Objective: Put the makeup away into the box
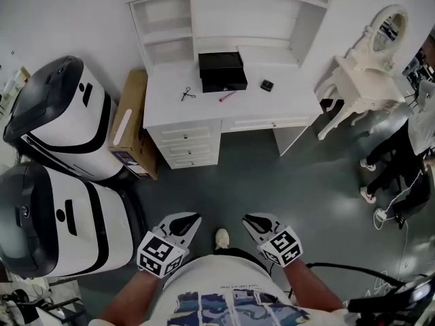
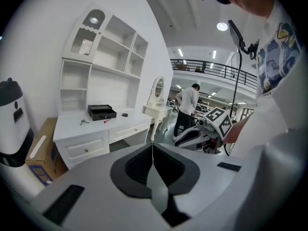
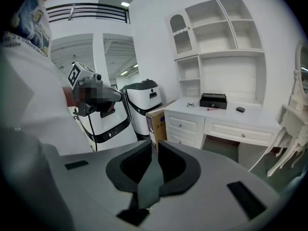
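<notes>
A black box [image 1: 222,71] stands at the back of a white desk [image 1: 285,97], far ahead of me. In front of it lie a small metal tool [image 1: 188,94], a pink pencil [image 1: 228,96] and a small black compact [image 1: 266,85]. The left gripper view also has the box [image 2: 101,112] and compact [image 2: 124,114]; the right gripper view has the box [image 3: 213,100] and pencil [image 3: 213,109]. My left gripper [image 1: 195,218] and right gripper [image 1: 249,219] hang over the grey floor near my body, well short of the desk. Both are shut, with nothing between the jaws.
Two large white-and-black machines [image 1: 61,114] [image 1: 54,216] stand at the left, with a cardboard box [image 1: 132,124] between them and the desk. A white vanity table with a mirror [image 1: 367,80] stands at the right, and a person [image 1: 408,161] beside it.
</notes>
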`<state>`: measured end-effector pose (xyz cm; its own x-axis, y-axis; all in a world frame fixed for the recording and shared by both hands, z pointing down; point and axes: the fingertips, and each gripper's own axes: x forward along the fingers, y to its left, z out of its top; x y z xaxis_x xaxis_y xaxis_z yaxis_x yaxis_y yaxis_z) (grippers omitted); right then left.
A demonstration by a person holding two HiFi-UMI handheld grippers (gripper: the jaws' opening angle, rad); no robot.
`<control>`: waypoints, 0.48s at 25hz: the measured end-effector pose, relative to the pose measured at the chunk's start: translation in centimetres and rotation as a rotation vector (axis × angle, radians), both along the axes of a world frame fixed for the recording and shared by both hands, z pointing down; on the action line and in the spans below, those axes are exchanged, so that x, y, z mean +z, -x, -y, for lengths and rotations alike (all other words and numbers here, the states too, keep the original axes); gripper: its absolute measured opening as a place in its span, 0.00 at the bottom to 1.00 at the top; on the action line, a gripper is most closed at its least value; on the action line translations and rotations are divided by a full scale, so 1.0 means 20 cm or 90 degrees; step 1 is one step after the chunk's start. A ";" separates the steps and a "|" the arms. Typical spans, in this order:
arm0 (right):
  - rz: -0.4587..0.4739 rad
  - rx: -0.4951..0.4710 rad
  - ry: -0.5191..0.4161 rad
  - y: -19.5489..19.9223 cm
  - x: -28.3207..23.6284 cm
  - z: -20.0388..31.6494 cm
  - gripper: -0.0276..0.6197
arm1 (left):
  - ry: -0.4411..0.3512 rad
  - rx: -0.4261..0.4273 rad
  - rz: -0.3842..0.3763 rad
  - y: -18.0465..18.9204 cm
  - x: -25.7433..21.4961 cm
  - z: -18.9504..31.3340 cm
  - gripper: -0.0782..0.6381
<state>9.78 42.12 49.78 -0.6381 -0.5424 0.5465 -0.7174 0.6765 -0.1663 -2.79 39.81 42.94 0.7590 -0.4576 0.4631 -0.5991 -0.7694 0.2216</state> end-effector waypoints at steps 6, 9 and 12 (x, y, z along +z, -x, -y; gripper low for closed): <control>-0.001 0.017 0.010 -0.19 0.08 0.21 0.22 | 0.000 -0.011 0.005 -0.15 0.02 0.21 0.13; 0.001 0.025 0.023 -0.22 0.11 0.26 0.23 | 0.010 -0.009 0.011 -0.19 0.03 0.27 0.13; 0.008 0.030 0.030 -0.23 0.13 0.35 0.24 | 0.015 -0.003 0.020 -0.20 0.04 0.35 0.13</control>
